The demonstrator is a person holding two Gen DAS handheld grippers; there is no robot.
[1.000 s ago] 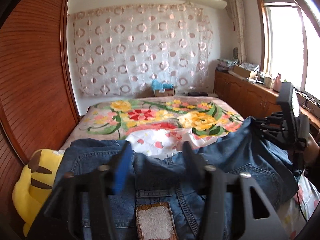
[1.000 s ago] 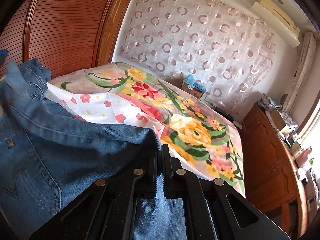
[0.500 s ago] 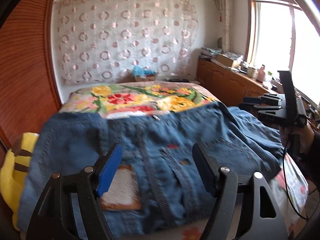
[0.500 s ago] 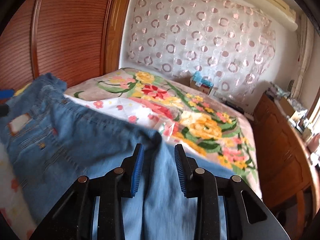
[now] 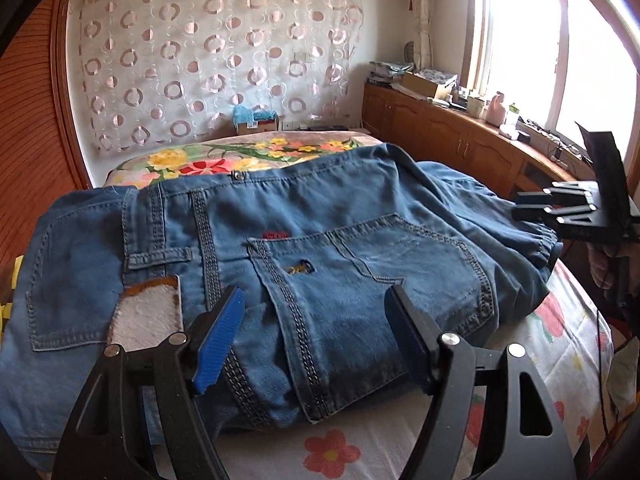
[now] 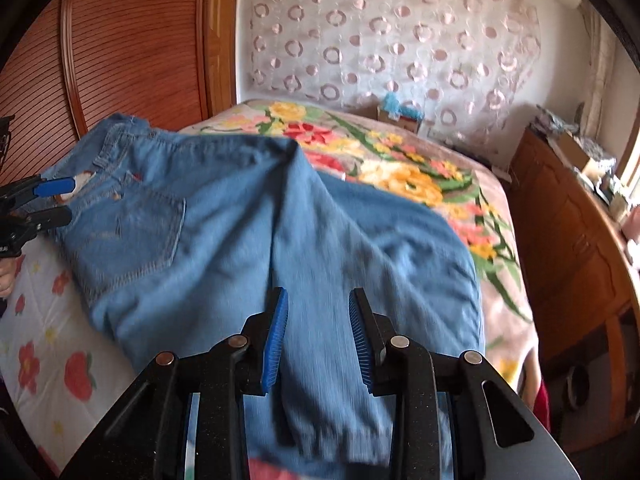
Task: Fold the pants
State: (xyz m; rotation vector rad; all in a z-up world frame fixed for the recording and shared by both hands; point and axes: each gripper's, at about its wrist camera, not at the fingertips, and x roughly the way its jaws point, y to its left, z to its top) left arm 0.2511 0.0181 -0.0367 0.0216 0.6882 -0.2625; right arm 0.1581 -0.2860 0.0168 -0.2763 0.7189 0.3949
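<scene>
Blue denim pants (image 5: 320, 248) lie on the bed, back side up, with a rear pocket and a worn white patch (image 5: 146, 316) showing. They also show in the right wrist view (image 6: 248, 224), legs doubled over toward the waist. My left gripper (image 5: 316, 320) is open and empty, just above the waistband end. My right gripper (image 6: 318, 320) is open and empty over the folded leg end, and it shows at the right in the left wrist view (image 5: 536, 204). My left gripper shows at the left edge of the right wrist view (image 6: 52, 200).
The bed has a white flowered sheet (image 5: 360, 436) near me and a bright floral cover (image 6: 420, 176) behind the pants. A wooden wardrobe (image 6: 132, 48) stands at the left. A wooden cabinet (image 5: 460, 144) with clutter runs under the window at the right.
Both grippers let go of the pants and pulled back. The pants dropped from held up to lying flat on the bed. The right jaws went from shut to open.
</scene>
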